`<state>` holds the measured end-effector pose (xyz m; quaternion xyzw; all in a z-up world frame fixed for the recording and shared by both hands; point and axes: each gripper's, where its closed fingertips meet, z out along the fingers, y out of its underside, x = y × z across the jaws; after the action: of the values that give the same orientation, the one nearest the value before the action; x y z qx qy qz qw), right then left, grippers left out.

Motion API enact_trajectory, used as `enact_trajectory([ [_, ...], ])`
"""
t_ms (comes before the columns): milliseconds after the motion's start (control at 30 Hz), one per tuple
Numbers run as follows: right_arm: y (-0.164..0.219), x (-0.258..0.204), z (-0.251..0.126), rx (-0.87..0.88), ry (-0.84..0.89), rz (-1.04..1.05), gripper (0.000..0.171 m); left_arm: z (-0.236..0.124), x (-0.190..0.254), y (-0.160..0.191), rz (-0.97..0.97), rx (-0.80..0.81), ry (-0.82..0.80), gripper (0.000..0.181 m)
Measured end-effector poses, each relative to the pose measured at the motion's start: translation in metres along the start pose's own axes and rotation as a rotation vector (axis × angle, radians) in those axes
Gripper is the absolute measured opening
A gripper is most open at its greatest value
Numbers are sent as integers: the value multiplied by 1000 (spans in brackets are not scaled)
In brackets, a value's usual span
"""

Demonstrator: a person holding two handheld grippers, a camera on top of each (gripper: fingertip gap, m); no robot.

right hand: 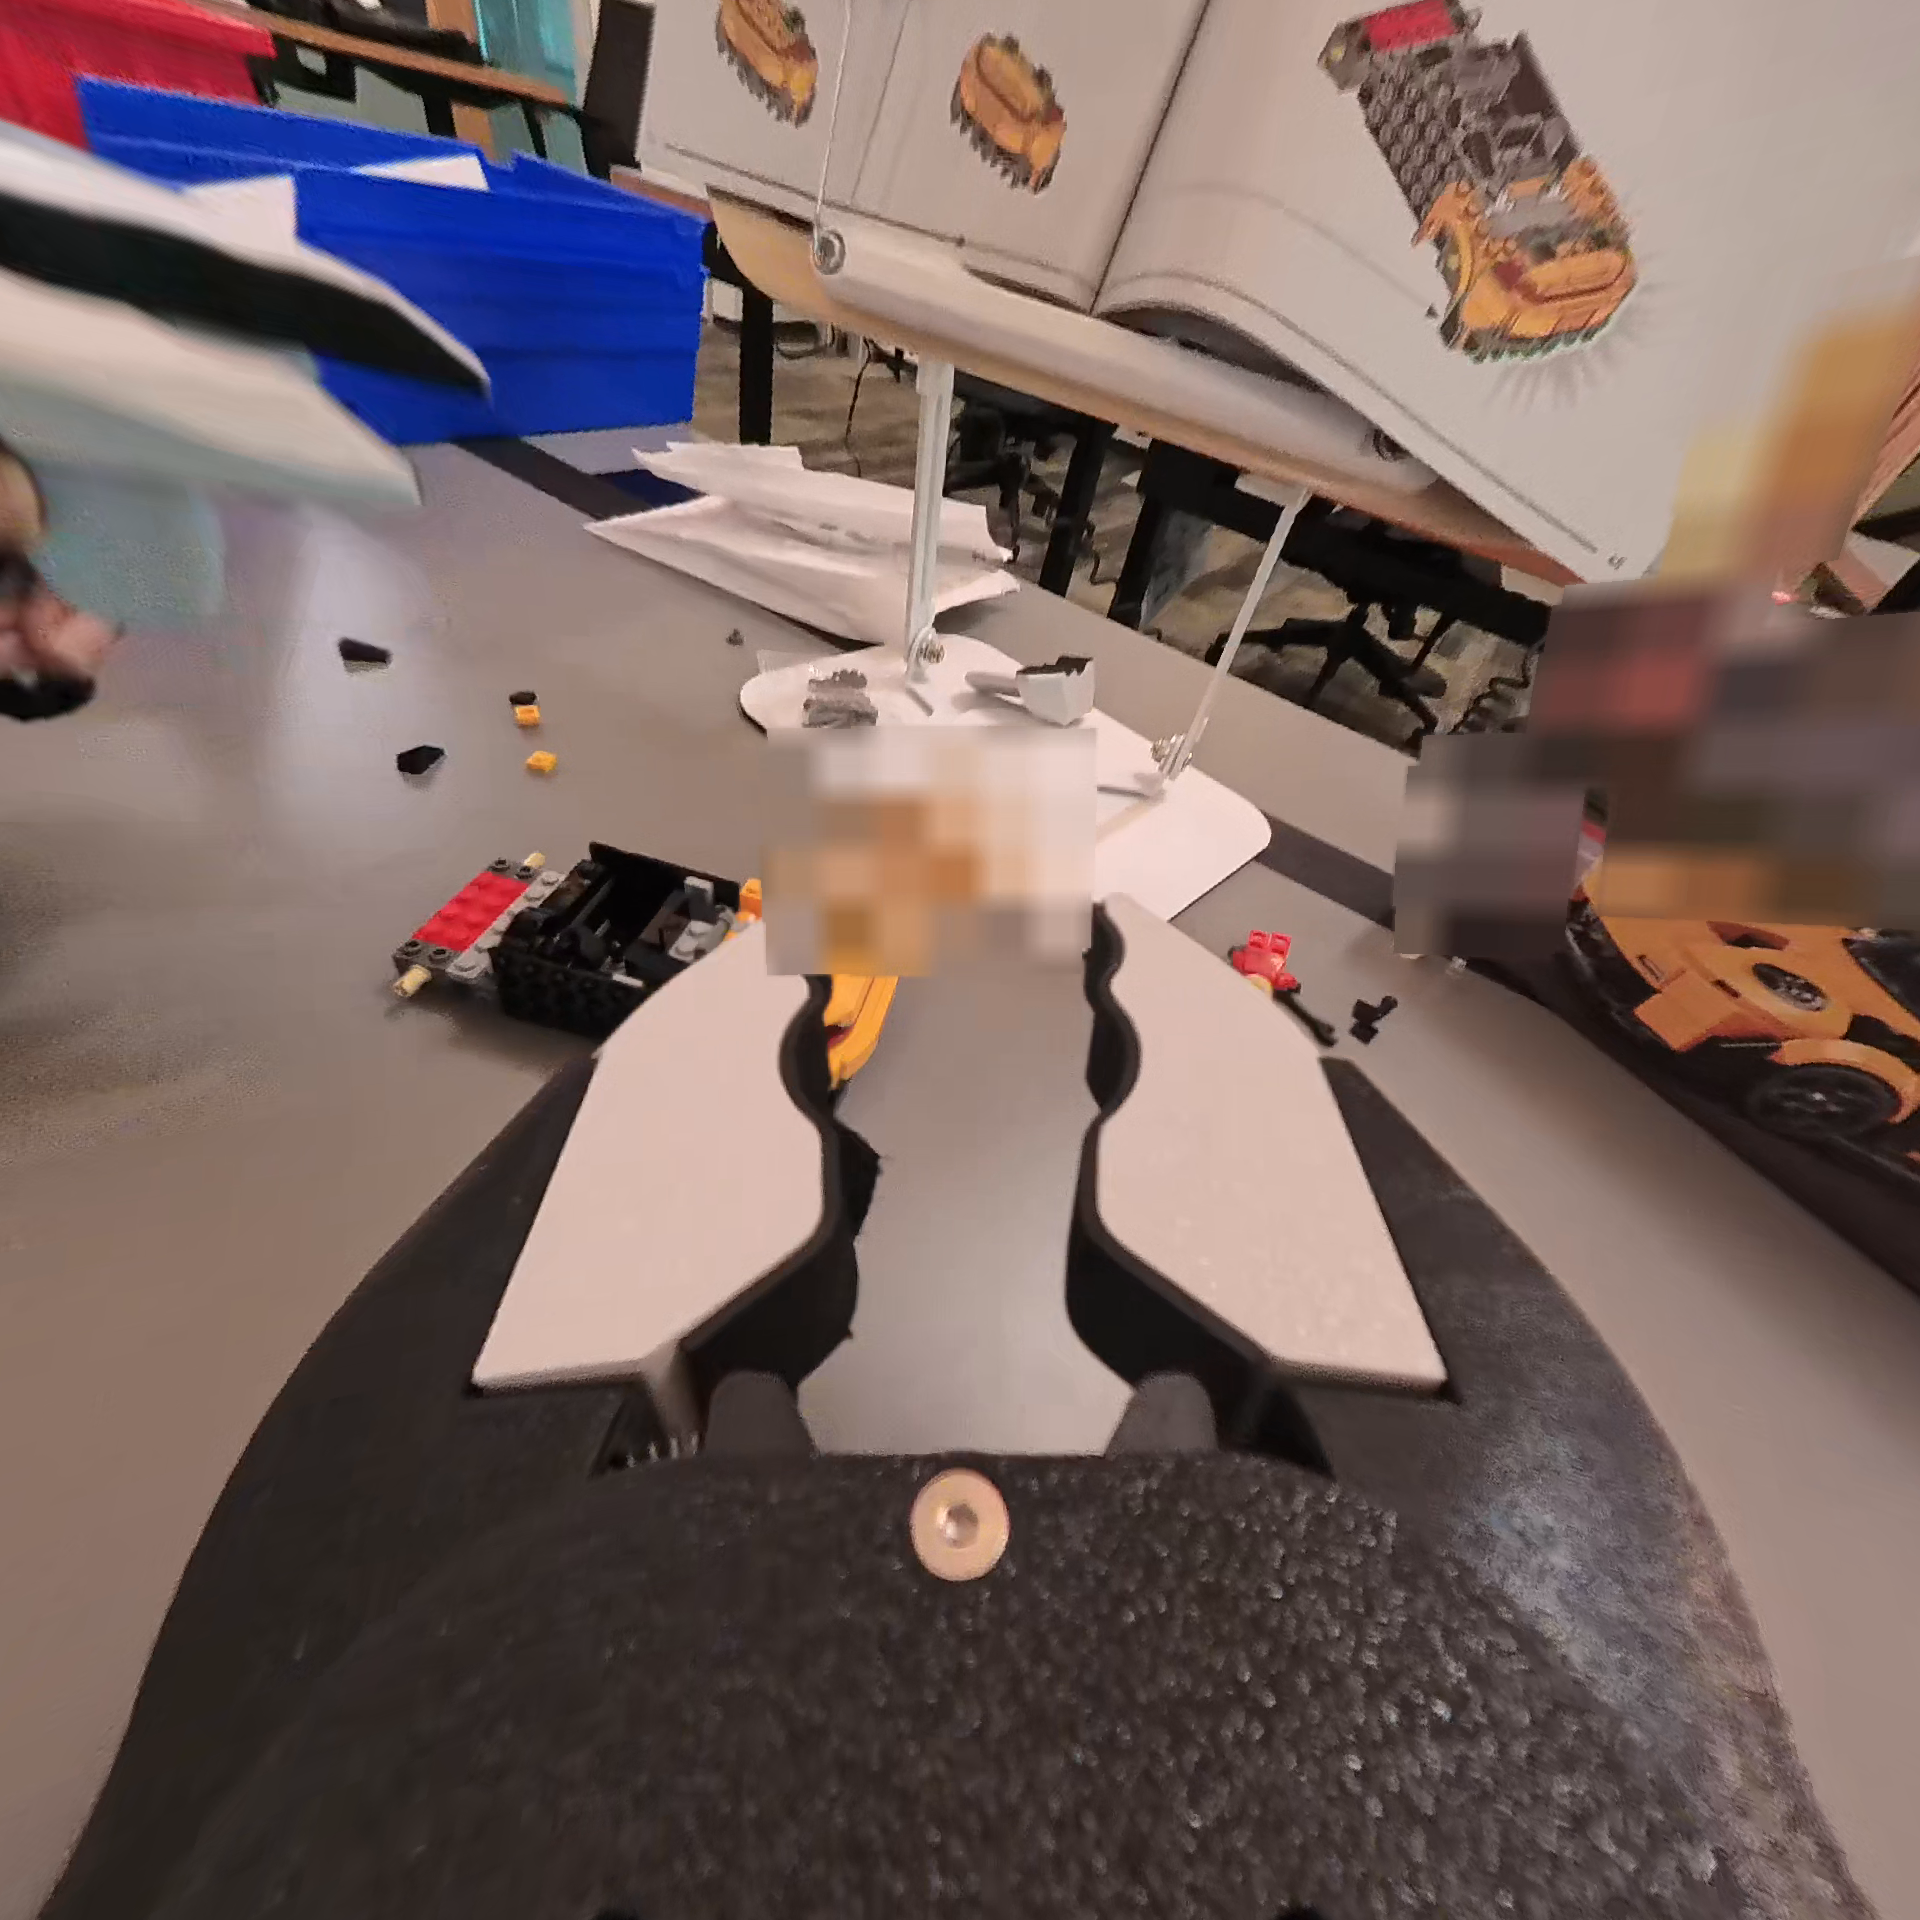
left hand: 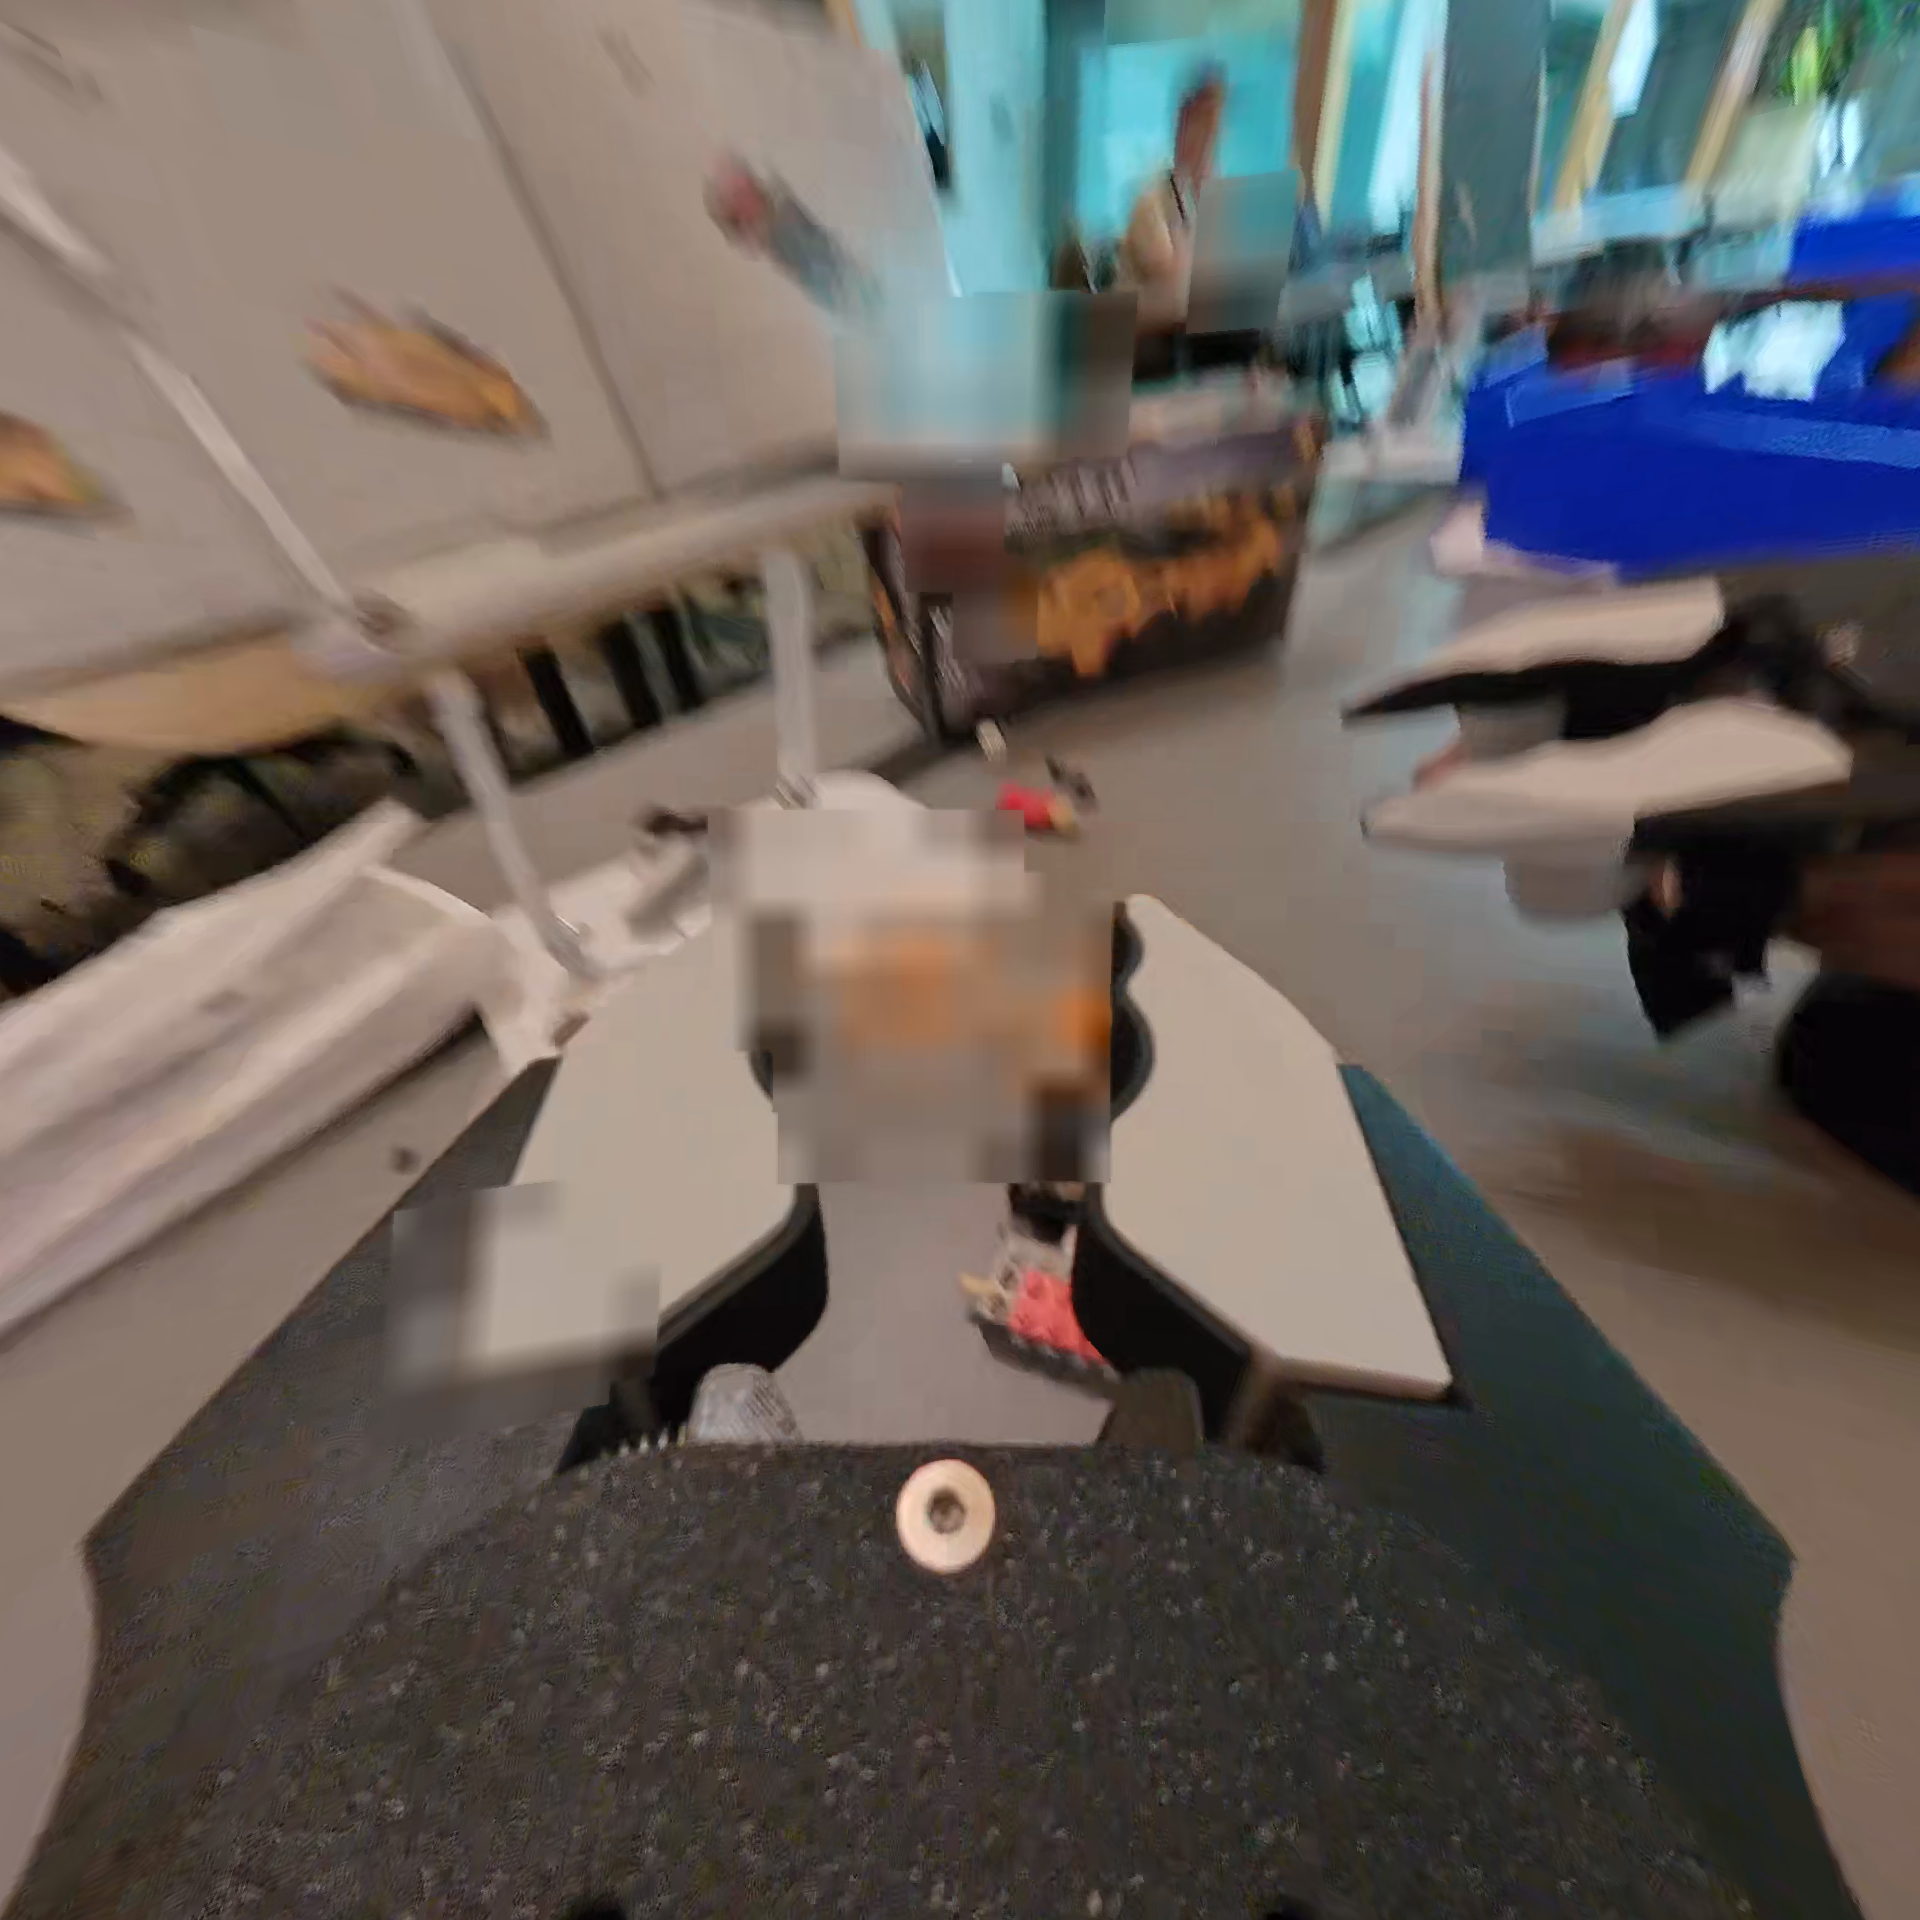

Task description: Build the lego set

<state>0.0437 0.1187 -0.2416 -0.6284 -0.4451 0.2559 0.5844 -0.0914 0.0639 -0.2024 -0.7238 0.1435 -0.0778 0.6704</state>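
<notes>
Plainly the right tool (right hand: 951, 966) hangs half-open and empty, nearest the red-and-black chassis (right hand: 566, 935) lying crosswise just left of its tips on the surface (right hand: 260, 1091), while the left tool's (left hand: 935, 997) grip is hidden.

Your left wrist view: heavy motion blur across whole frame, worst toward 9 and 3 o'clock; only own fingers (left hand: 1236, 1122) and black body near 6 o'clock stay fairly sharp. Your right wrist view: much crisper at centre, smear at 9 o'clock where other gripper (right hand: 208, 343) streaks. Light even, soft, overhead; moderately bright. Pale sheen on grey bench (right hand: 312, 1195) toward 9 o'clock; shadows faint. Wide-angle bending at edges of both views. Mosaic patches cover centres of both.
</notes>
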Motion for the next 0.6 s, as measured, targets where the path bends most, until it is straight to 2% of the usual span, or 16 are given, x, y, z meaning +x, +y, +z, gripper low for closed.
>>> enact_trajectory([
  [33,-2,0,0,10,4,-5,51,-8,-6,-14,1,69,-31,45],
  [100,-8,2,0,37,21,-17,56,-24,-11,-38,38,208,-57,10],
  [133,-13,4,1,55,29,-28,56,-30,-16,-46,60,251,-89,0],
  [233,-31,19,6,93,79,-72,56,-35,-32,-63,77,302,-177,0],
  [333,-59,40,20,137,122,-103,54,-30,-49,-80,-47,333,-191,0],
  [400,-82,57,32,175,151,-103,38,-20,-63,-88,-79,328,-207,0],
  [467,-108,78,43,223,192,-102,1,-6,-77,-93,-64,287,-237,0],
  [600,-153,141,65,292,315,19,0,20,-113,-105,-85,258,-314,0],
])
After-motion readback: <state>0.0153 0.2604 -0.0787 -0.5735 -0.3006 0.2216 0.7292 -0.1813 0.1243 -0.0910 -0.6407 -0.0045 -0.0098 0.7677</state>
